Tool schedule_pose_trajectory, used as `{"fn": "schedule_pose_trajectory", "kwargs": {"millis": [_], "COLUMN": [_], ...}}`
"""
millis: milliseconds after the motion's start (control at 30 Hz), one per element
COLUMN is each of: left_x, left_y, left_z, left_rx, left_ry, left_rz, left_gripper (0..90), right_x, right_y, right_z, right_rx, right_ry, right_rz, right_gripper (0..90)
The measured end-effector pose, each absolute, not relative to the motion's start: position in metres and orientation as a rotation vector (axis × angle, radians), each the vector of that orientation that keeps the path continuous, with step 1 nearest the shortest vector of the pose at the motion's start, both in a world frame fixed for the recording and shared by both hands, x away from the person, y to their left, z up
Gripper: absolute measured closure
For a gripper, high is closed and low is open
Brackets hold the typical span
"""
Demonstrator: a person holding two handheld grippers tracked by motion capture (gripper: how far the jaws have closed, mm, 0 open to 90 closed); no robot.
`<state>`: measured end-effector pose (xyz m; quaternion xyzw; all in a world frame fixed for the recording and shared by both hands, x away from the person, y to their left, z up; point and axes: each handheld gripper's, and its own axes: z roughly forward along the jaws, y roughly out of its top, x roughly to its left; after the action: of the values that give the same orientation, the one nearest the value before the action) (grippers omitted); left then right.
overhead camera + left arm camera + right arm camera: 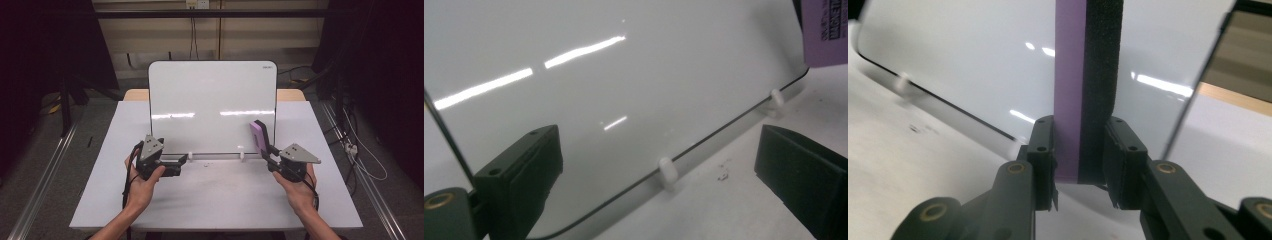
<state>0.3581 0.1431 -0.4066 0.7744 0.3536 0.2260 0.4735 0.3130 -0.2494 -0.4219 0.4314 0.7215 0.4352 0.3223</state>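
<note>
A whiteboard (212,105) stands upright and leans slightly back at the middle of the counter (215,200), its lower edge seated in two small white clips (241,156). Its surface is clean apart from the reflected streaks of ceiling light.

The right tongs (270,152) are pinching an eraser (261,135), a block with a purple plastic back and a black felt face. In the right gripper view the eraser (1087,95) stands on end between the two jaws, which press on its purple side and its felt side (the grip sits at the lower end of the block, so most of it rises free above the jaws). From the high view the eraser is at the lower right part of the whiteboard, just in front of it; whether the felt touches the board I cannot tell.

The left tongs (182,161) lie low near the lower left part of the whiteboard, pointing toward its middle. Their jaws are spread wide with nothing between them, and in the left gripper view the bottom edge of the whiteboard (624,90) and one clip (666,171) show through the gap. The purple corner of the eraser (824,30) sits at the top right of that view, well apart from these jaws.
</note>
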Motion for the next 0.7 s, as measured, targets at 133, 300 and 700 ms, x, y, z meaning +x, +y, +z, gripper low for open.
{"fn": "schedule_pose_trajectory", "kwargs": {"millis": [133,300,700], "left_x": [0.352,0.344,0.342], "left_y": [0.152,0.165,0.190], "left_z": [-0.414,-0.421,-0.431], "left_rx": [1.903,1.916,1.824], "left_ry": [0.884,0.901,0.966], "left_rz": [0.540,0.566,0.592], "left_gripper": [4.9,4.9,5.8], "right_x": [0.313,0.315,0.327], "right_y": [-0.257,-0.251,-0.234], "right_z": [-0.420,-0.419,-0.423], "right_rx": [1.137,1.060,1.002], "right_ry": [1.895,1.923,1.987], "right_rz": [1.049,0.893,0.825], "right_gripper": [68.8,68.8,68.6]}}
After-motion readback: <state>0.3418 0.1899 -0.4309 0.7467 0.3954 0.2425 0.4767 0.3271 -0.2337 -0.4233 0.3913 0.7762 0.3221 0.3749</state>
